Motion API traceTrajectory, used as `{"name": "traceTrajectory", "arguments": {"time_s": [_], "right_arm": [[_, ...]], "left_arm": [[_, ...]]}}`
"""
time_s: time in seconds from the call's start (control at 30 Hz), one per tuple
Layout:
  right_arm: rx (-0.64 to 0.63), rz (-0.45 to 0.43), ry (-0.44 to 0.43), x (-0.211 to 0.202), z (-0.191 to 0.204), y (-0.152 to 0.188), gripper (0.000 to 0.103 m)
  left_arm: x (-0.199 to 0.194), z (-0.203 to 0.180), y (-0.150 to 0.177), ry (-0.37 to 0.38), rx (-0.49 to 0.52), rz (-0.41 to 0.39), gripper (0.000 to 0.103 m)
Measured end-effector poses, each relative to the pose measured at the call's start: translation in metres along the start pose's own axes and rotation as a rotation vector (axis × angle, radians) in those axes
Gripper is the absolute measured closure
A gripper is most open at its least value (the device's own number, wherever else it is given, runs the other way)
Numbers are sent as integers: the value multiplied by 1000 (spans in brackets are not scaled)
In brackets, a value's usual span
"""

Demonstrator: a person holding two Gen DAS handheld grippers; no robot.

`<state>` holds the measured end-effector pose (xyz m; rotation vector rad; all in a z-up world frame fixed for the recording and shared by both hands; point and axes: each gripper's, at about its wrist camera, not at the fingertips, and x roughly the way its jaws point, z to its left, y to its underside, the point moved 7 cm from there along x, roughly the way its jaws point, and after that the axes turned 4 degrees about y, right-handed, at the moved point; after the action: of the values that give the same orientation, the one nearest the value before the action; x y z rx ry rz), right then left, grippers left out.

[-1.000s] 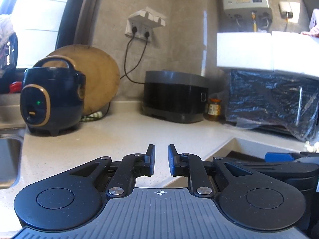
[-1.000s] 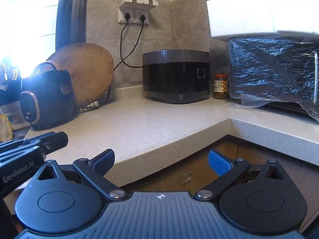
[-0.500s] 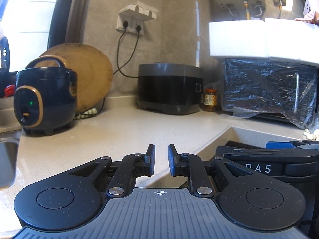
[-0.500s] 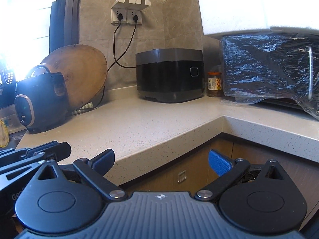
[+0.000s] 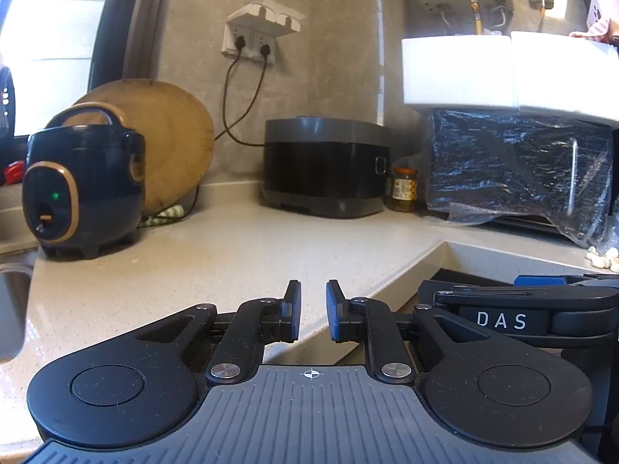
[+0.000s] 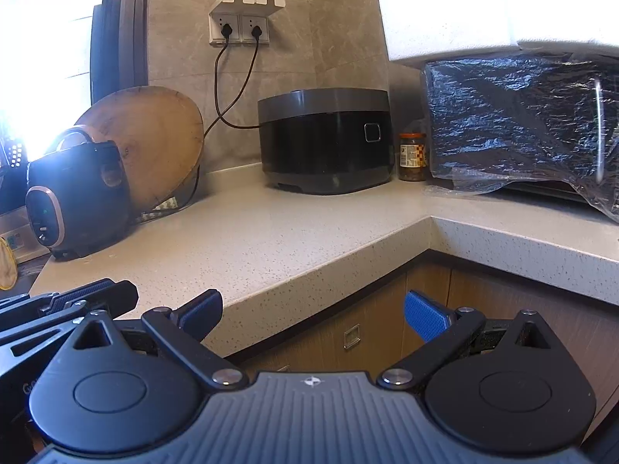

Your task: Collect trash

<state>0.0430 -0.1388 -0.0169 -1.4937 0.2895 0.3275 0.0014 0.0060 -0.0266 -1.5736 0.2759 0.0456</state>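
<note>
No loose trash shows on the speckled countertop (image 5: 240, 263) in either view, except several small white bits (image 5: 603, 257) at its far right edge. My left gripper (image 5: 312, 309) hovers over the counter's front edge, its jaws nearly closed with a narrow gap and nothing between them. My right gripper (image 6: 312, 313) is wide open and empty, below the counter edge in front of the wooden cabinet (image 6: 371, 321). Each gripper appears at the side of the other's view.
A dark blue rice cooker (image 5: 81, 189) stands at the left before a round wooden board (image 5: 170, 139). A black cooker (image 5: 325, 166), a jar (image 5: 404, 189) and a plastic-wrapped appliance (image 5: 518, 170) under white foam blocks (image 5: 460, 69) line the back. A sink (image 5: 13, 309) lies far left.
Both grippers have shifted slightly, so the scene has slid a little in each view. Jaw openings are unchanged.
</note>
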Motion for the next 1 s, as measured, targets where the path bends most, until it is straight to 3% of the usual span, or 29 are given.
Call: {"name": "traceTrajectory", "arguments": {"time_s": [1.0], "right_arm": [[11, 13, 0, 1, 1, 6, 2]], "left_arm": [[-2, -2, -2, -23, -3, -29, 85]]}}
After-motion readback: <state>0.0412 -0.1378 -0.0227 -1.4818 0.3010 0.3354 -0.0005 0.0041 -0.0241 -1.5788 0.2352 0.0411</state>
